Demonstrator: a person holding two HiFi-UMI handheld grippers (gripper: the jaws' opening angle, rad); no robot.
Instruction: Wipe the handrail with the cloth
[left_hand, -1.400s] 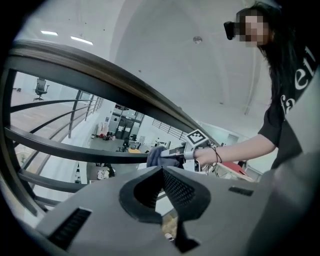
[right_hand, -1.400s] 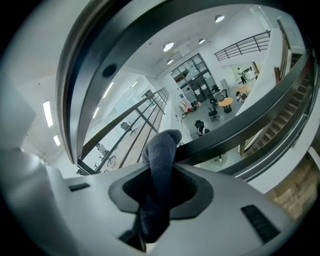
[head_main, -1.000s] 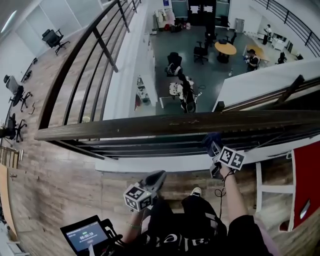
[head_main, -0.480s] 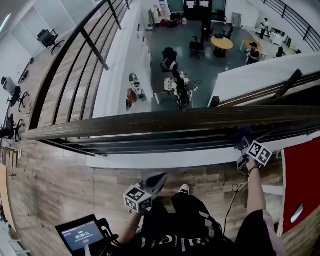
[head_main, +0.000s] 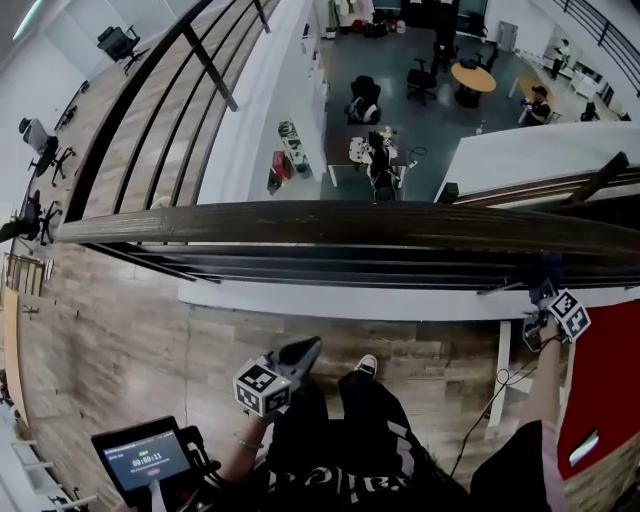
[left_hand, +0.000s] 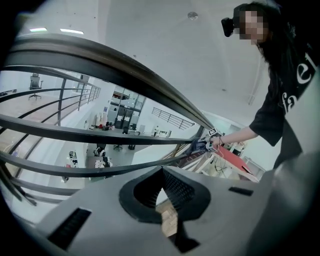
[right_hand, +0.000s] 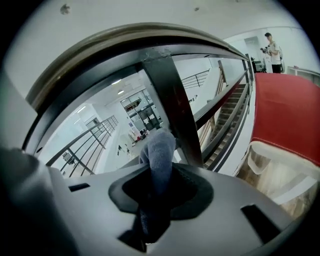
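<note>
Blue-grey cloth (right_hand: 159, 147) pinched in right tongs (right_hand: 159, 192) below handrail (head_main: 350, 225); left tongs (left_hand: 165, 200) closed, empty.

Right gripper (head_main: 546, 284), grey, two-jaw, with square-marker cube: position shifted rightward along the long dark-brown wooden handrail (head_main: 330, 222) through both earlier head views. It was formerly just right of the person's white shoe (head_main: 367, 365) in the frame and is now well right of it, close beside the flat red panel (head_main: 608, 370). Dark-blue soft cloth (head_main: 546, 266): carried with that gripper, same displacement along the rail's near edge. Person's right forearm (head_main: 545, 390): earlier close to the torso, now reaching farther out to the right.
</note>
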